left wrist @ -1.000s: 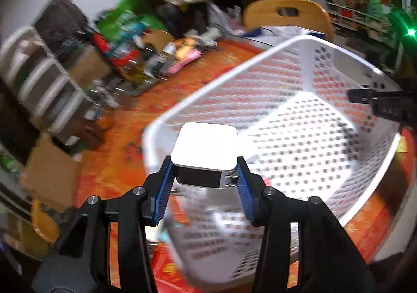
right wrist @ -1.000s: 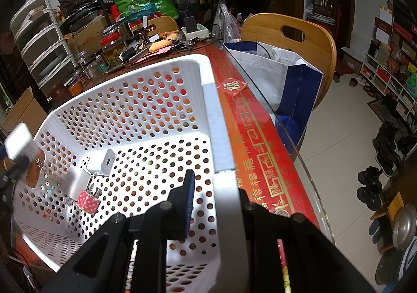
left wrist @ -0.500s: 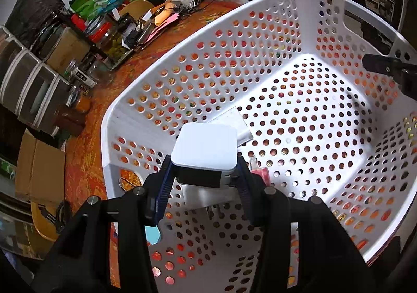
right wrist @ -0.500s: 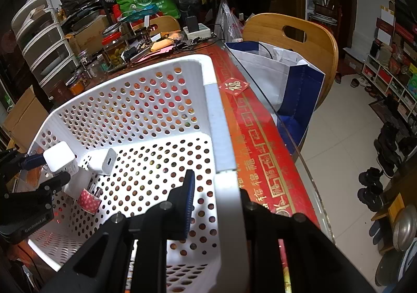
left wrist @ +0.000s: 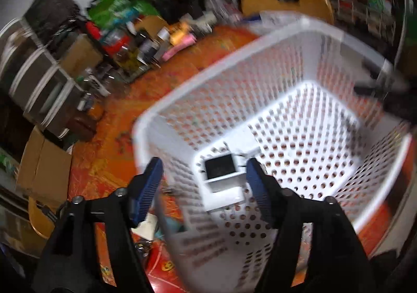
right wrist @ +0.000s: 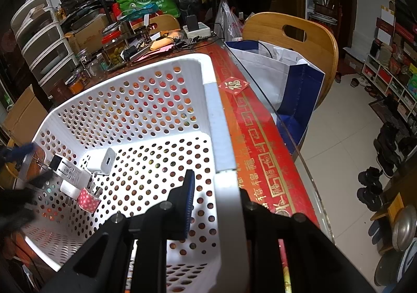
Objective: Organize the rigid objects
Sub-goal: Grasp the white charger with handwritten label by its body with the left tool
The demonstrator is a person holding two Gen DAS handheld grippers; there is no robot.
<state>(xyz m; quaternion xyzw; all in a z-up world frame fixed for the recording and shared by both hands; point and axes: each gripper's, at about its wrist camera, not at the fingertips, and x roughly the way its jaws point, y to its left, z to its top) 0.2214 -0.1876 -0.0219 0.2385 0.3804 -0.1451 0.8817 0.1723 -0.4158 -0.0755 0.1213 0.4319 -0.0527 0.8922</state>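
A white perforated basket (left wrist: 299,30) (right wrist: 166,63) stands on the orange-red table. My left gripper (left wrist: 204,175) is open and empty above the basket's near corner. A white and black charger block (left wrist: 221,172) lies on the basket floor below it; in the right wrist view it (right wrist: 66,168) rests in the left corner. A white USB charger (right wrist: 101,161) and a pink dotted item (right wrist: 88,200) lie beside it. My right gripper (right wrist: 216,201) is shut on the basket's right rim (right wrist: 221,152).
Jars, boxes and clutter (right wrist: 117,43) crowd the table's far side, with plastic drawers (right wrist: 41,40) at the left. A wooden chair (right wrist: 289,32) holding a blue and white bag (right wrist: 286,76) stands beyond the table's glass edge (right wrist: 286,134). Cardboard boxes (left wrist: 44,165) sit at left.
My left gripper opened and let go of the charger block, which now lies in the basket's corner. The left gripper pulled up and back. The right gripper stayed on the rim.
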